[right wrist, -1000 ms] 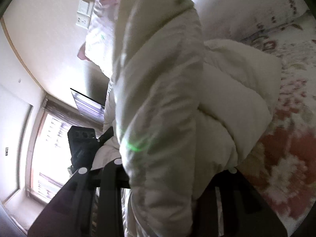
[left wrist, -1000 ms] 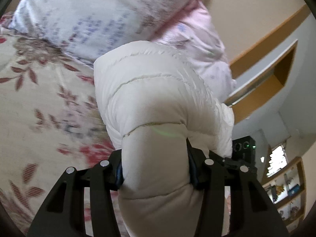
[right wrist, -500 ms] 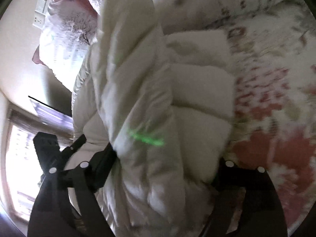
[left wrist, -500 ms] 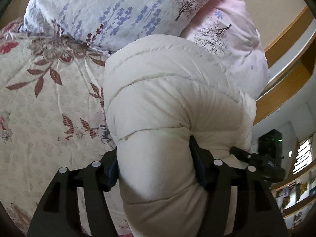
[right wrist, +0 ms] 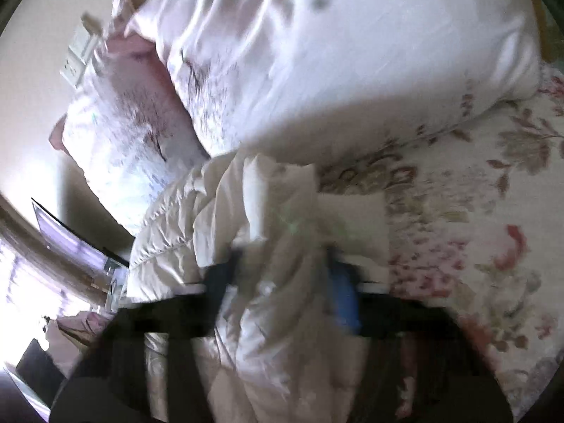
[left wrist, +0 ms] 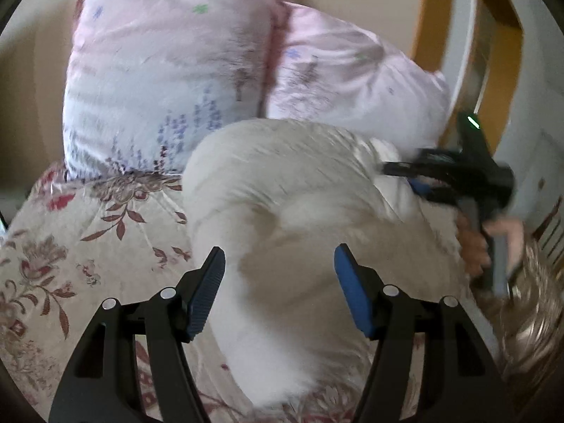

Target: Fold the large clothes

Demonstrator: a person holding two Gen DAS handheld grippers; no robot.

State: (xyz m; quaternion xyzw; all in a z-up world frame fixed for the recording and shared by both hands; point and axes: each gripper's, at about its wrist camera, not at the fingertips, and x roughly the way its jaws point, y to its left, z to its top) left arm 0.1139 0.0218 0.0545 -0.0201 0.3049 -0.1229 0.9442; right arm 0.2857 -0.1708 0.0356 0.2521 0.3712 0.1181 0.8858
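Closest to the left wrist camera, the left gripper (left wrist: 278,282) stands wide, its blue pads (left wrist: 208,292) clear of the cloth on either side, with a rounded bulge of the cream puffer jacket (left wrist: 282,183) lying between them but not pinched. The jacket rests on the floral bedspread (left wrist: 70,246), bunched into a thick roll just in front of the pillows (left wrist: 158,70). Further right, the right gripper (left wrist: 416,176) reaches into the jacket's far edge, a hand (left wrist: 493,243) on its handle. From its own blurred view the right gripper (right wrist: 285,275) has its jaws closing, with a ridge of quilted fabric between them; whether the pads already press on it I cannot tell.

The jacket looks light, soft and springy, with a slick shell, so a fold will likely puff back open. Taking hold at a stitched seam or hem, where the padding is thin, seems the surest bite.
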